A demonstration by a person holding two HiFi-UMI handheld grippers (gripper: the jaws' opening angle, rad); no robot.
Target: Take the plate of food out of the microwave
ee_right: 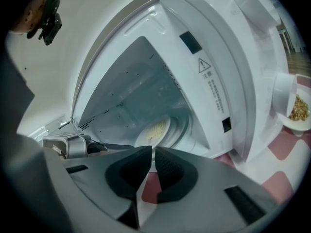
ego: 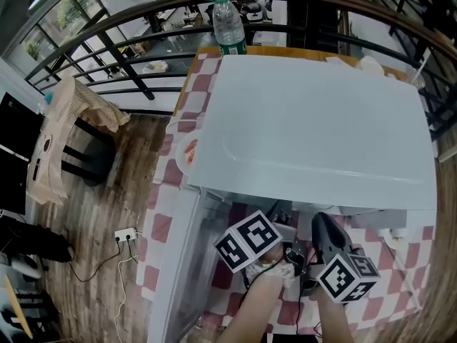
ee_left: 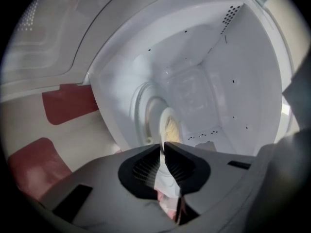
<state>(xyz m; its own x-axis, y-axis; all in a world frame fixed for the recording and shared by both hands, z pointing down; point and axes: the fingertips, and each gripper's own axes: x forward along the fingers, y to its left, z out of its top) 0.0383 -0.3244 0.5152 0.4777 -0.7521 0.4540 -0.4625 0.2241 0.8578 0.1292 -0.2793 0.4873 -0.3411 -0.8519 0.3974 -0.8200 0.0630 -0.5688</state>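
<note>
The white microwave (ego: pixel 314 113) stands on a red-and-white checked tablecloth with its door (ego: pixel 175 263) swung open to the left. Inside, on the turntable, sits a white plate (ee_right: pixel 155 130) of pale yellow food. My left gripper (ee_left: pixel 163 147) reaches into the cavity, its jaws closed on the near rim of the plate (ee_left: pixel 168 126). Beside it, my right gripper (ee_right: pixel 151 150) also has its jaws drawn together on the plate's rim. In the head view both grippers sit side by side at the opening, and the microwave's top hides their tips and the plate.
A water bottle (ego: pixel 228 23) stands behind the microwave. A dish of food (ego: pixel 187 152) sits on the table left of it, and a bowl of grains (ee_right: pixel 296 108) lies beyond the door. Left of the table are a cloth-draped chair (ego: pixel 71 134) and a power strip (ego: pixel 126 234).
</note>
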